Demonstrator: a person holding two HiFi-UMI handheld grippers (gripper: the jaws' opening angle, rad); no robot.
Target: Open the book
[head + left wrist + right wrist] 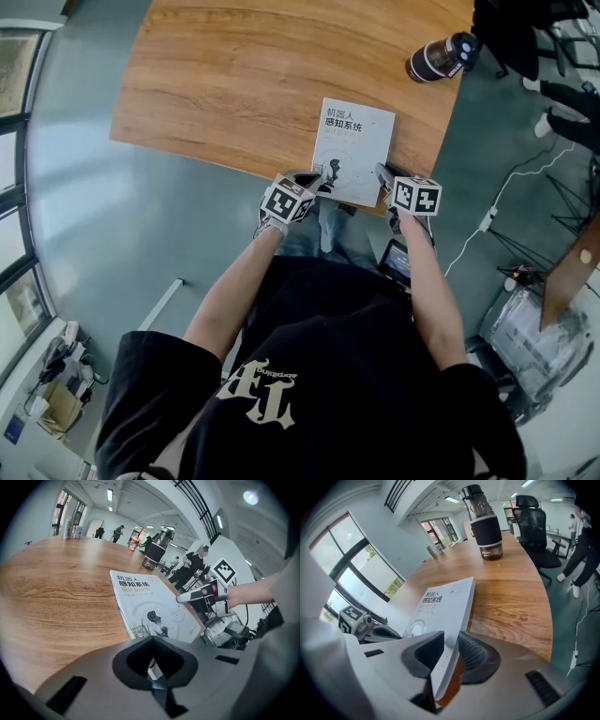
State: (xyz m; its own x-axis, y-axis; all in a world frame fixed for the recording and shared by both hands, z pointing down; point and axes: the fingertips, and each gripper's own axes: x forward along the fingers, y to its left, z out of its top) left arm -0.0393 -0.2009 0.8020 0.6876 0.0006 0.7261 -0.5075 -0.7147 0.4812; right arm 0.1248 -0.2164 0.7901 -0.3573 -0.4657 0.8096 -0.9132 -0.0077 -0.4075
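Note:
A white book (pixel 353 148) with a printed cover lies shut on the wooden table (pixel 244 84), close to the front edge. My left gripper (pixel 322 176) is at the book's near left corner. In the left gripper view a white sliver of the book (pixel 145 602) sits between the nearly closed jaws of my left gripper (pixel 153 667). My right gripper (pixel 382 173) is at the book's near right edge. In the right gripper view the jaws of my right gripper (pixel 449 656) close on that edge of the book (pixel 445 606), one above the cover and one below.
A dark bottle (pixel 441 56) stands at the table's far right corner, well behind the book. A black office chair (pixel 534 527) stands past the table's right side. Cables and a power strip (pixel 487 220) lie on the floor to the right.

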